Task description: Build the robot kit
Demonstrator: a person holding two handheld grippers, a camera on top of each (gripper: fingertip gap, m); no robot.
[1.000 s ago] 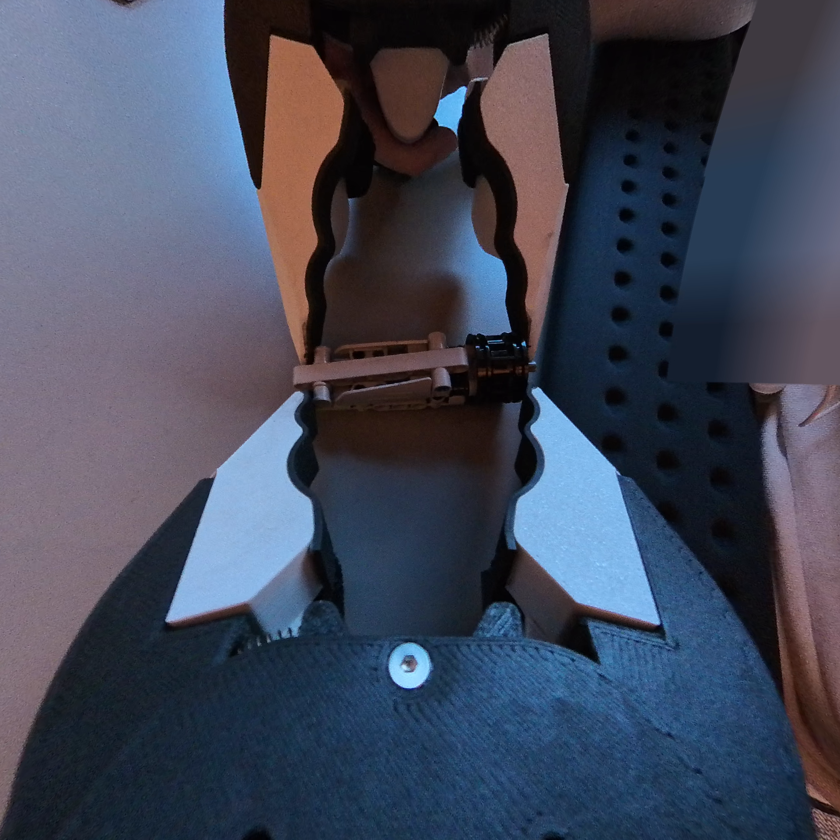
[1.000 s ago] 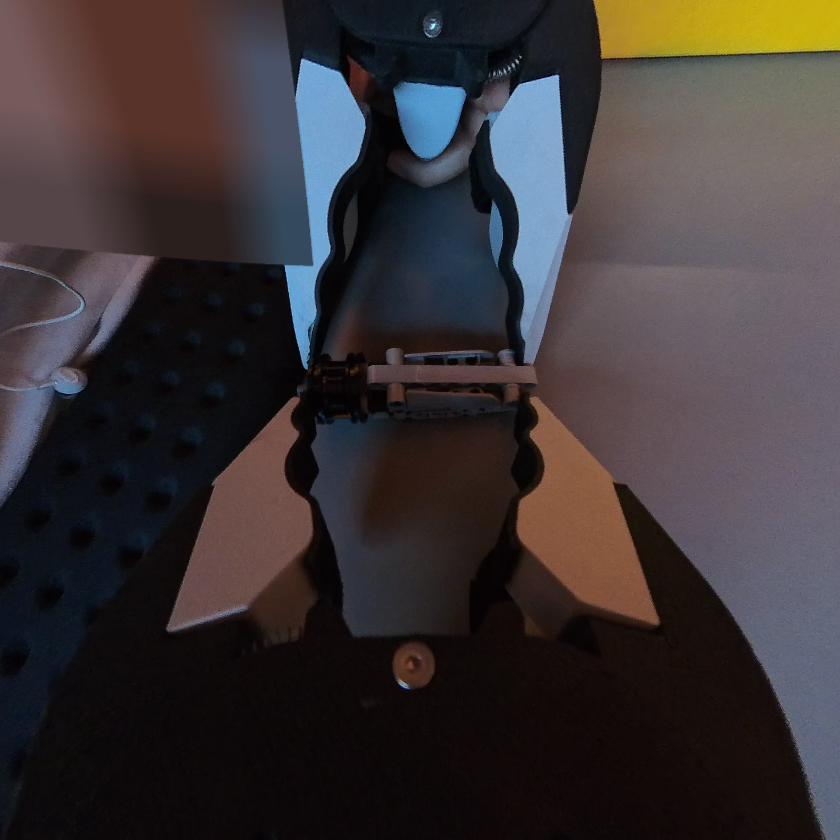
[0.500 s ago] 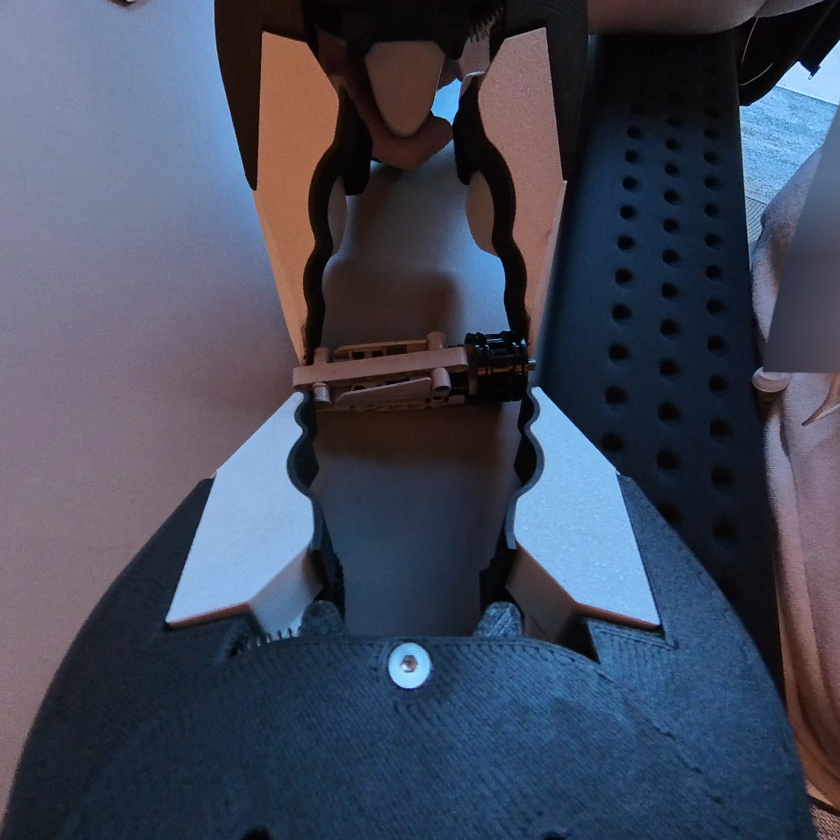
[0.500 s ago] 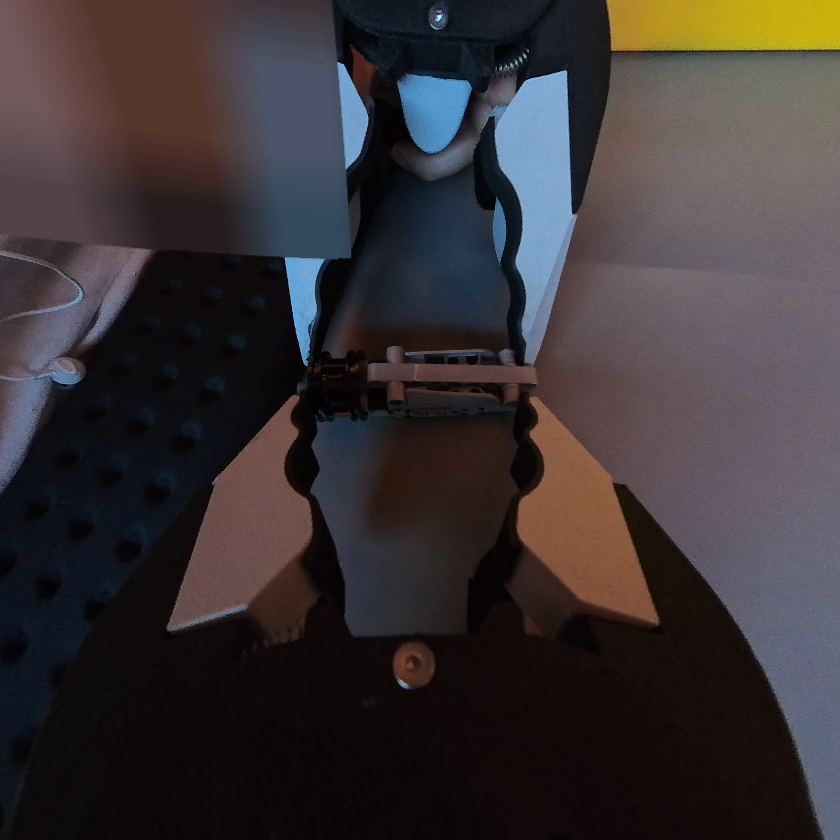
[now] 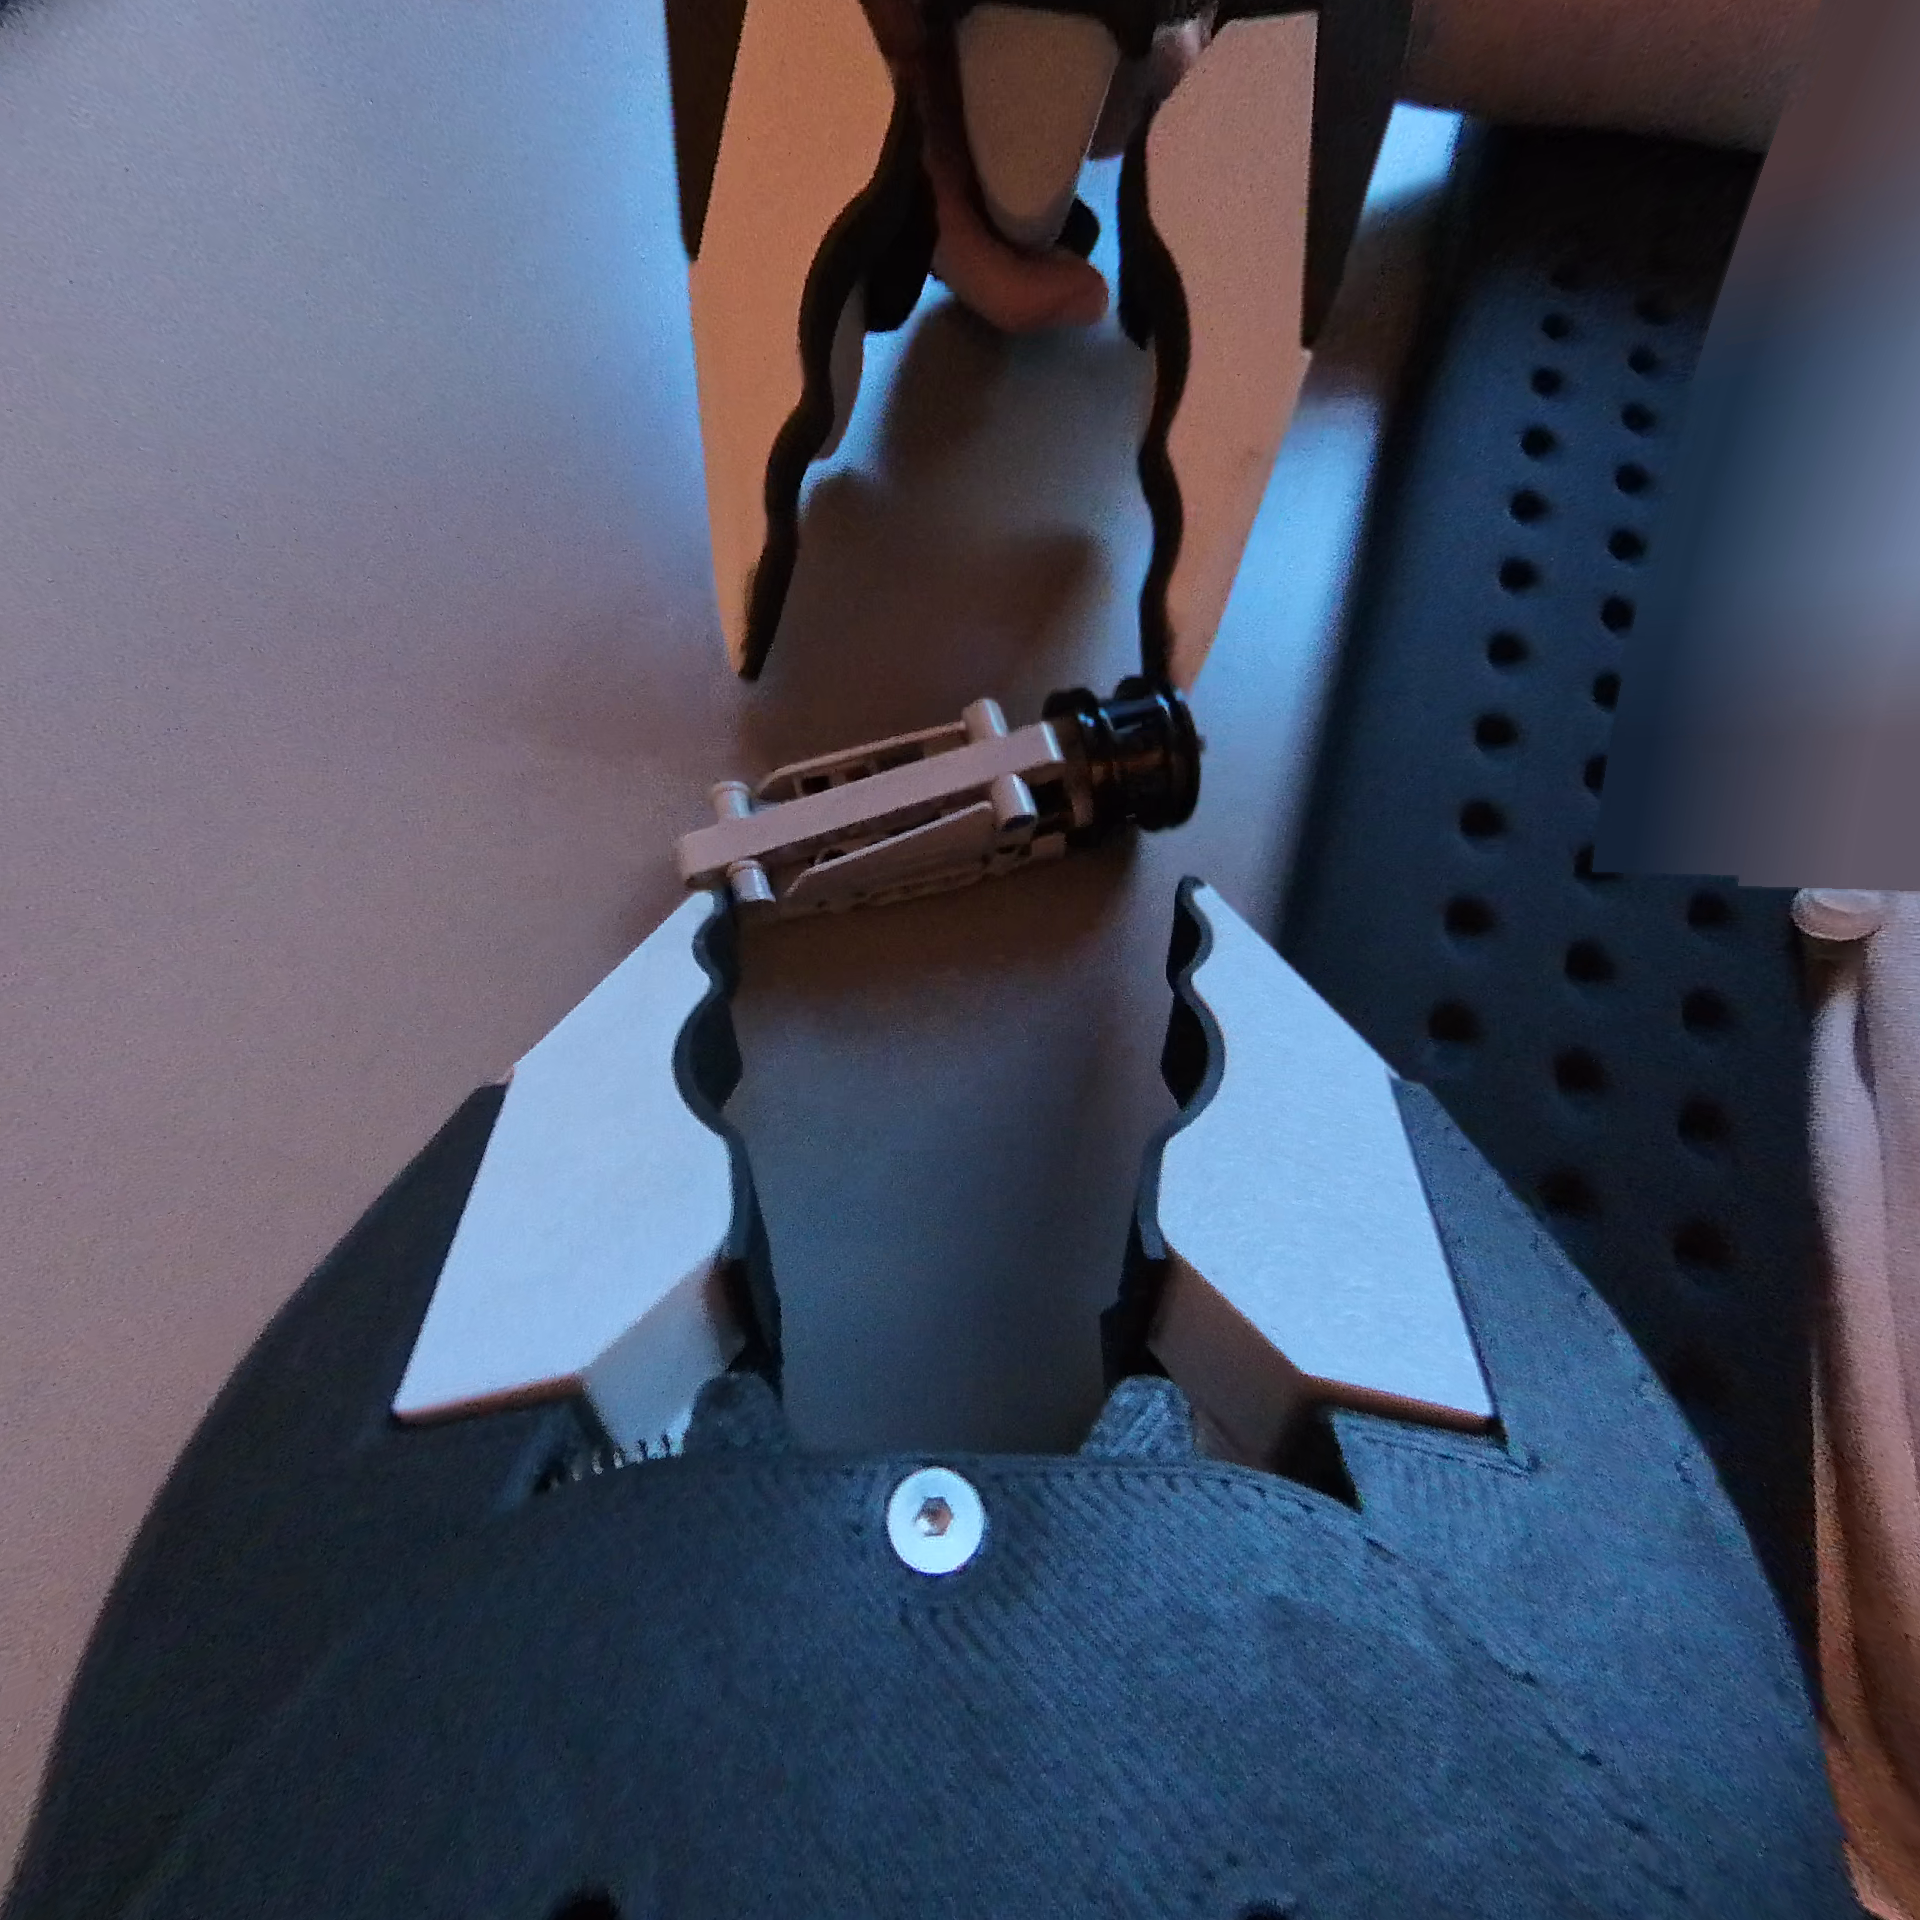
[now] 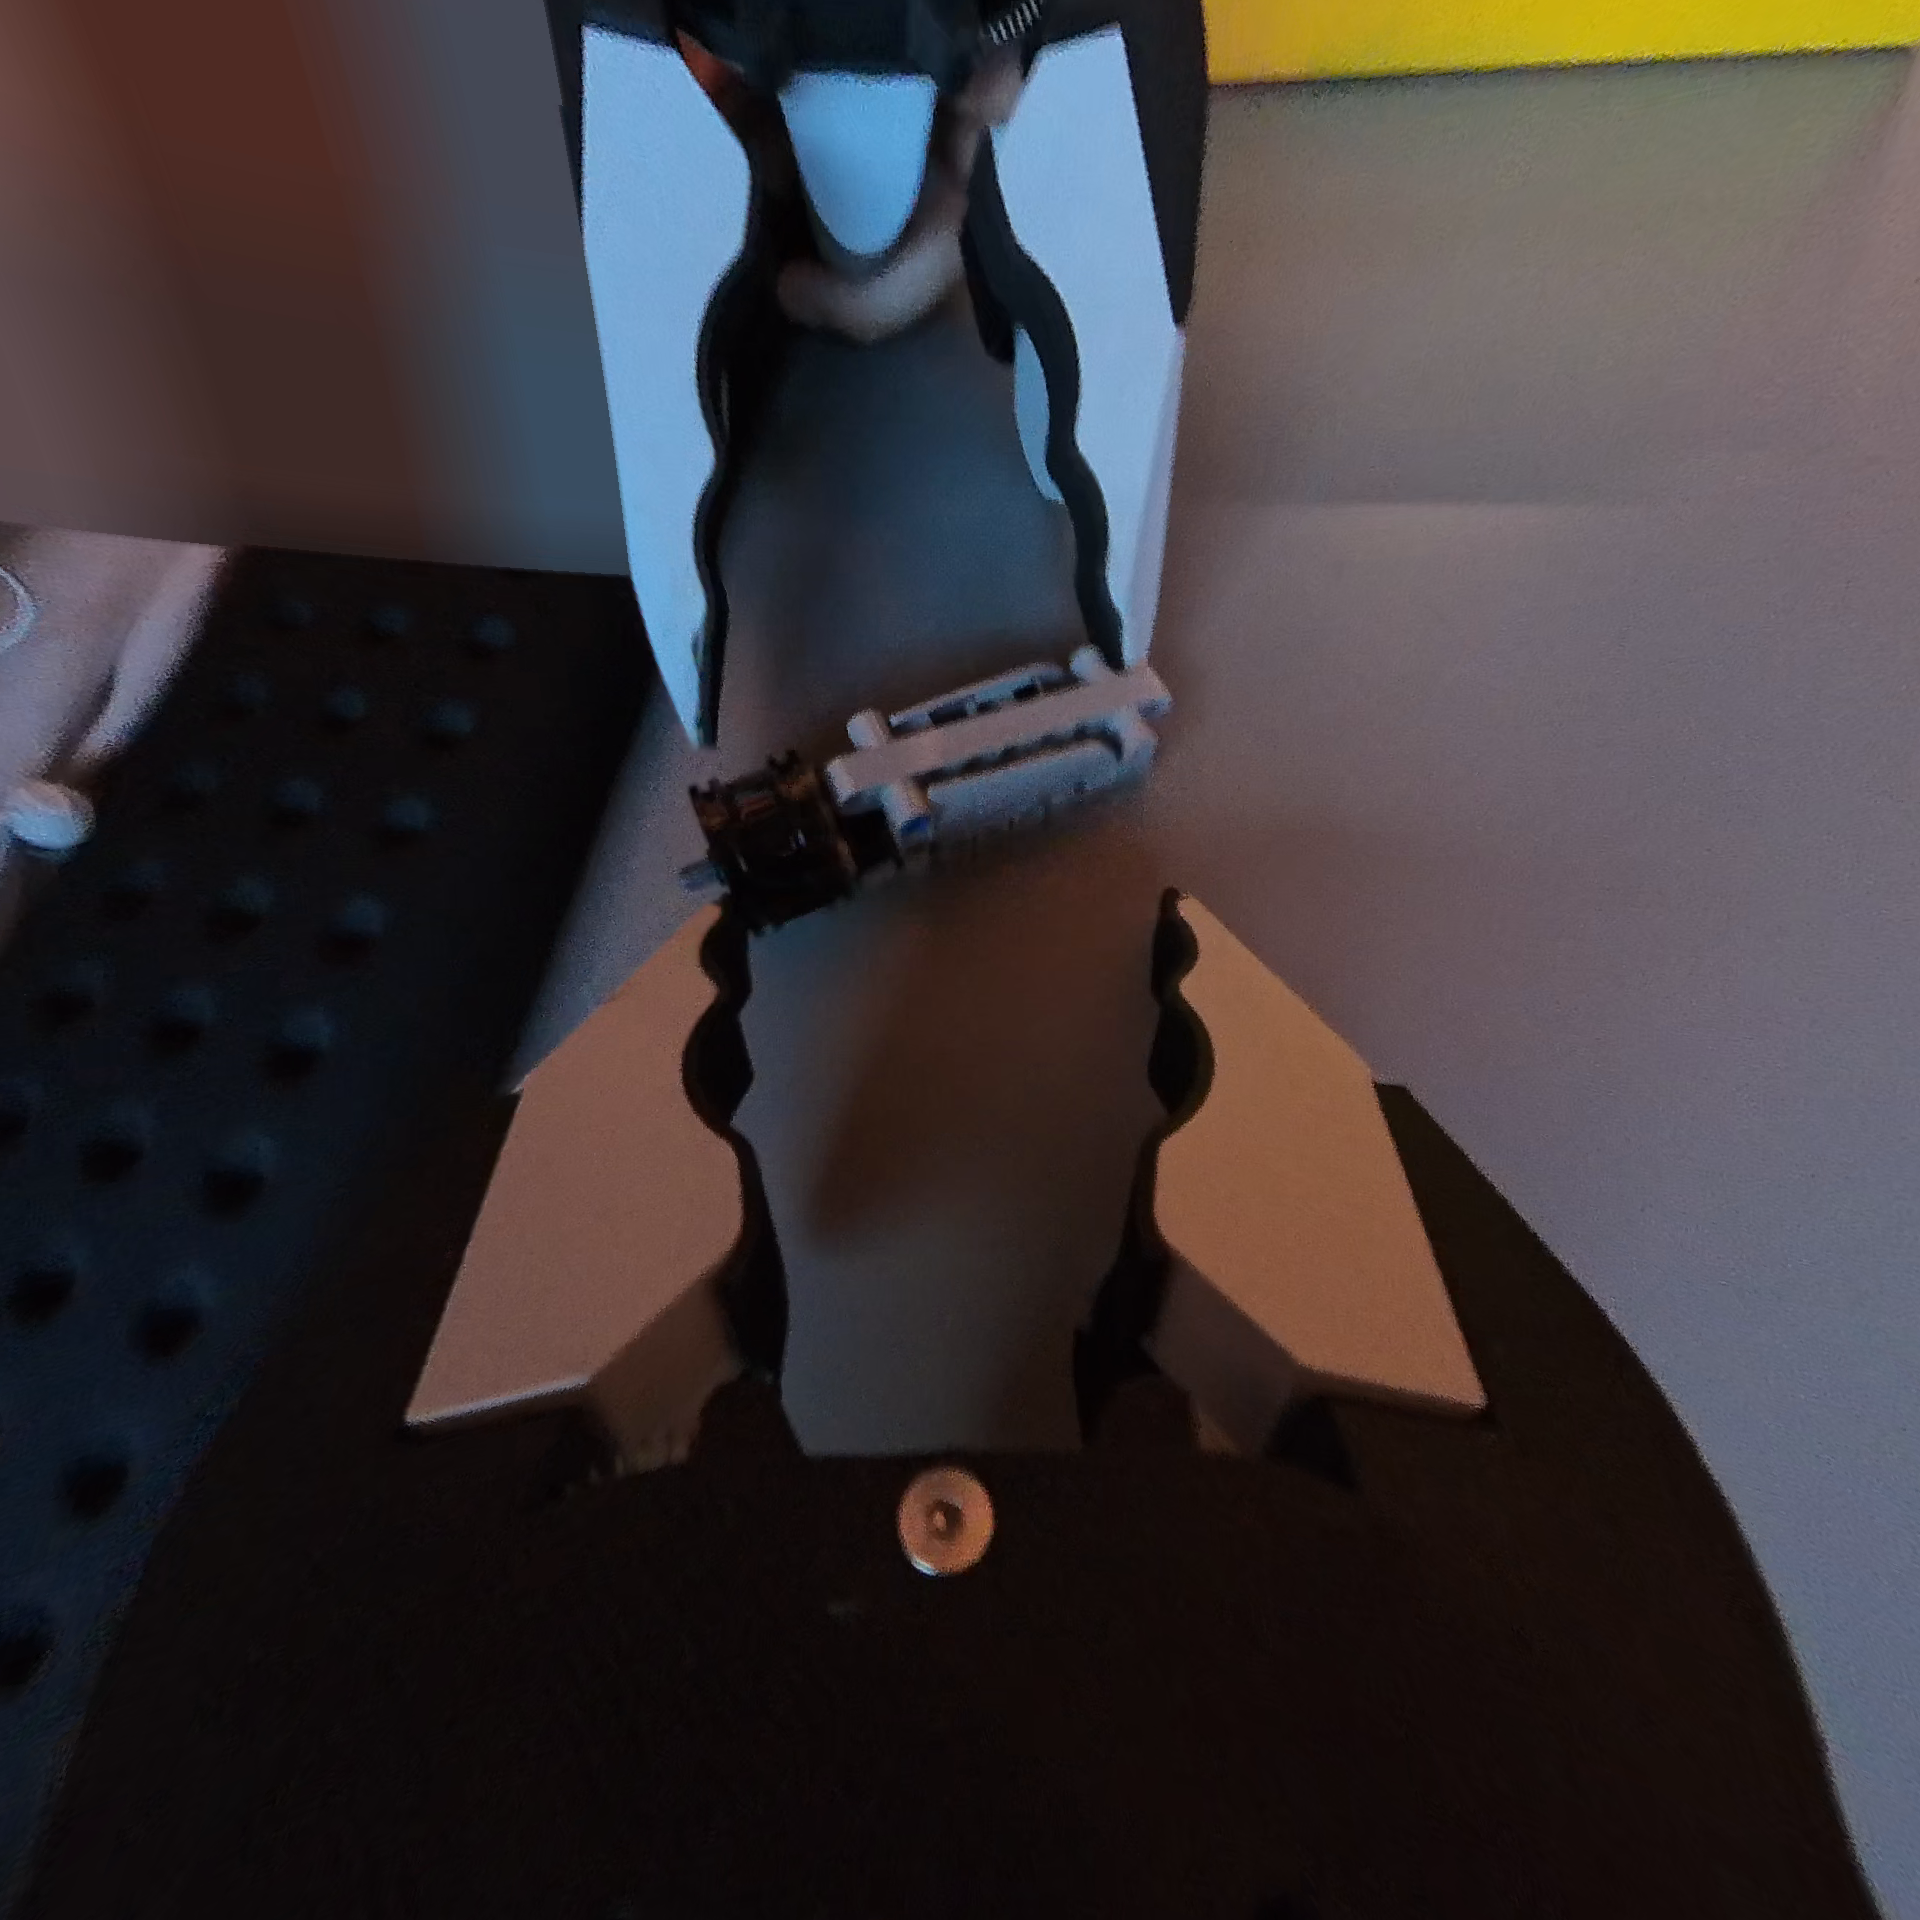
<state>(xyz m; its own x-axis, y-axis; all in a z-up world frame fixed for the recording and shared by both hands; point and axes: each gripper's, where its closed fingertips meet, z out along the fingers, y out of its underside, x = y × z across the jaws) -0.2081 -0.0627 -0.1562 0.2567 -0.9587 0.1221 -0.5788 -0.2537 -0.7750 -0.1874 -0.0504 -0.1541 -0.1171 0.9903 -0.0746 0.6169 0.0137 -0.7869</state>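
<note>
Left gripper (image 5: 954, 904) and right gripper (image 6: 951, 909) both gape, clamping nothing; the tilted part (image 5: 894, 821), merely touching opposing tips, may slip free.

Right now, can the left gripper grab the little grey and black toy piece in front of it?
Probably yes. The left gripper is open, and the grey and black piece lies tilted just past its fingertips on the bare table. The right gripper, open opposite, crowds its black end.
</note>
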